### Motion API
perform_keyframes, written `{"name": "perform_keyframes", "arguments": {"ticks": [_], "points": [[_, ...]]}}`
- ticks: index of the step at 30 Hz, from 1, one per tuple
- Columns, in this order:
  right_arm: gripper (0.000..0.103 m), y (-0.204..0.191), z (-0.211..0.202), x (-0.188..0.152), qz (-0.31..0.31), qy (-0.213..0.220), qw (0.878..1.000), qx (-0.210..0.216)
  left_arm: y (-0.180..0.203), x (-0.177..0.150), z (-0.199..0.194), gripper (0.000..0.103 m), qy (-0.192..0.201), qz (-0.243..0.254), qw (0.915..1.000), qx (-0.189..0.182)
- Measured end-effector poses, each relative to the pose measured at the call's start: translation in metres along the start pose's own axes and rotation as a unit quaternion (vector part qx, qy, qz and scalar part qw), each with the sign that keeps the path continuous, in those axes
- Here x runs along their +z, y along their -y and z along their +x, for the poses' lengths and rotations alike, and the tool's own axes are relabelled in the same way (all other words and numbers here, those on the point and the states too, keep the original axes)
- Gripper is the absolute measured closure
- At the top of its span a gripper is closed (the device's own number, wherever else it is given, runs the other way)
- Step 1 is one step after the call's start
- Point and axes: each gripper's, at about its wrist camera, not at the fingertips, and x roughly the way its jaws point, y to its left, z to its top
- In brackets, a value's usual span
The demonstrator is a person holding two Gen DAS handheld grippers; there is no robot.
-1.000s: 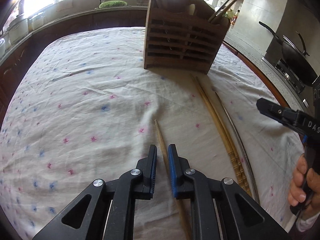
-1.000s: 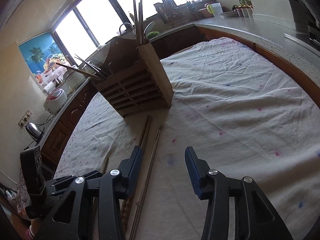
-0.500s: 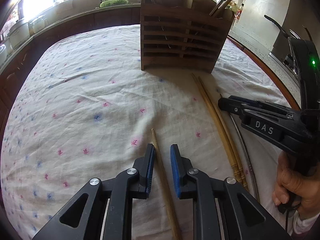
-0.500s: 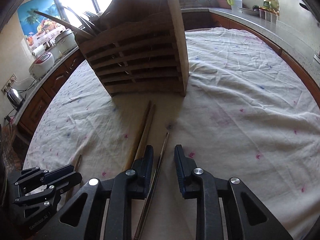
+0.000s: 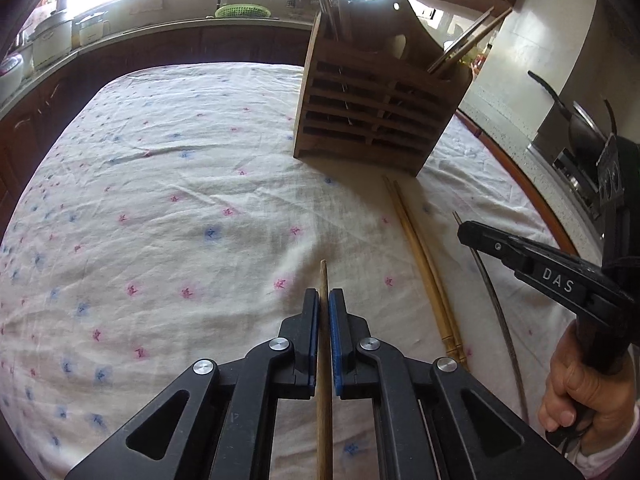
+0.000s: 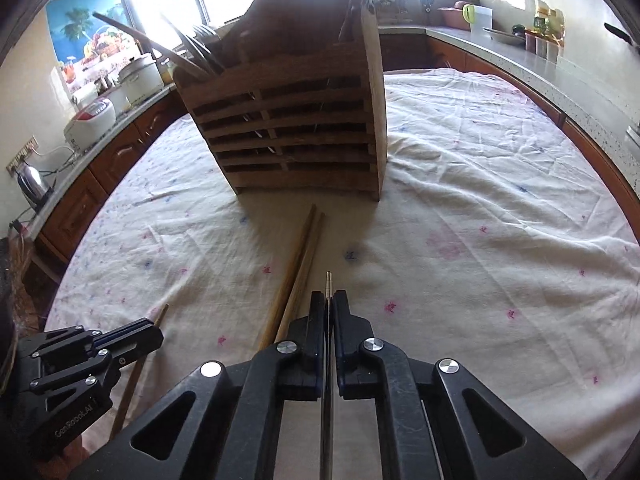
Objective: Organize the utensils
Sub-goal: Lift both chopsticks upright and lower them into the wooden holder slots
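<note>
My left gripper [image 5: 324, 298] is shut on a single wooden chopstick [image 5: 323, 280], whose tip pokes out ahead of the blue pads. My right gripper [image 6: 329, 300] is shut on a thin metal chopstick [image 6: 328, 282], its tip showing just past the fingers. In the left wrist view the right gripper [image 5: 466, 230] sits at the right over that metal chopstick [image 5: 500, 312]. A pair of bamboo chopsticks [image 5: 424, 268] lies on the cloth between both grippers. Behind them stands the slatted wooden utensil holder [image 5: 372, 116], with several utensils in it.
A white cloth with small flowers [image 5: 160, 208] covers the round table. A counter [image 6: 560, 68] with jars and bowls curves around the back, and a wok [image 5: 576, 120] sits on a stove at the right. Rice cookers [image 6: 96, 116] stand on the left counter.
Both grippers closed: the left onto the wooden chopstick, the right from wide open onto the metal chopstick. The right gripper also swung to face the utensil holder.
</note>
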Motion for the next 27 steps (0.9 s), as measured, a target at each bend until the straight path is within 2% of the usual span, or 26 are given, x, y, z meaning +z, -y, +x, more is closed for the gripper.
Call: {"name": "perform_keyframes", "arguments": {"ticks": [5,10,17,27], "points": [[0.099,0.000,-0.042,0.002,0.014,0.041,0.999,0.033,-0.009,0.004,-0.041,0.099,0.039,-0.023,0.9980,-0.043],[0.099,-0.002,-0.084,0.007,0.019,0.083,0.995,0.045,-0.011,0.006,-0.087,0.099,0.082,-0.023,0.9941,-0.066],[0.099,-0.004,-0.130,0.019,0.023,0.140,0.987,0.069,-0.013,0.000,-0.139,0.099,0.126,-0.017,0.9891,-0.075],[0.099,-0.003,-0.150,0.026,0.021,0.169,0.983,0.069,-0.013,-0.001,-0.158,0.099,0.154,-0.013,0.9852,-0.074]]}}
